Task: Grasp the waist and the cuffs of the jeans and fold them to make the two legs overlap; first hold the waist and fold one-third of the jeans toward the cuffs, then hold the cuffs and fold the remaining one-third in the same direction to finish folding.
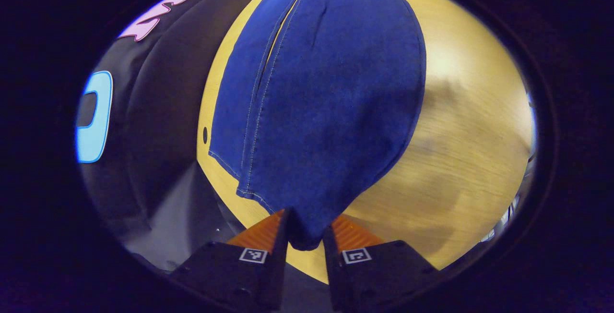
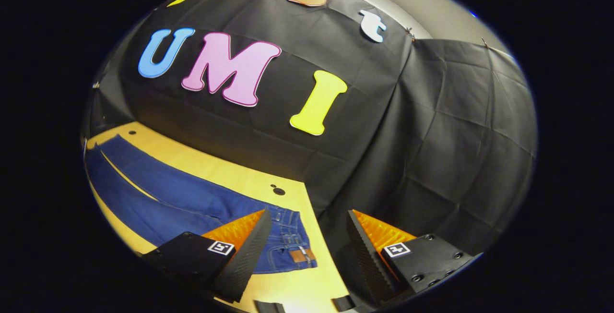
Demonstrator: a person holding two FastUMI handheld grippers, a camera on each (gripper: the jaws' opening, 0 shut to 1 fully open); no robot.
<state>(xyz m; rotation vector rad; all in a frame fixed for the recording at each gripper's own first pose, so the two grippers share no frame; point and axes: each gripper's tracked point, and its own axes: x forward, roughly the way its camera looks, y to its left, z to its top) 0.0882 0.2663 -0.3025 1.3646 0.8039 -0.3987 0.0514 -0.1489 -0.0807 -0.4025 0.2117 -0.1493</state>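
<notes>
Currently the left tool (image 1: 307,236) is clamped on a bunched end of the jeans (image 1: 316,97), which stretch straight ahead of it along the tabletop (image 1: 460,169), long axis in line with the tool. Which end this is, likely the cuffs, cannot be confirmed. The right tool (image 2: 307,236) has its fingers apart and holds nothing; the waist (image 2: 292,246) lies just below and left of it, legs running away to the left. The right tool is nearer the waist. Its left finger covers part of the waistband, and the far leg ends are cut off
</notes>
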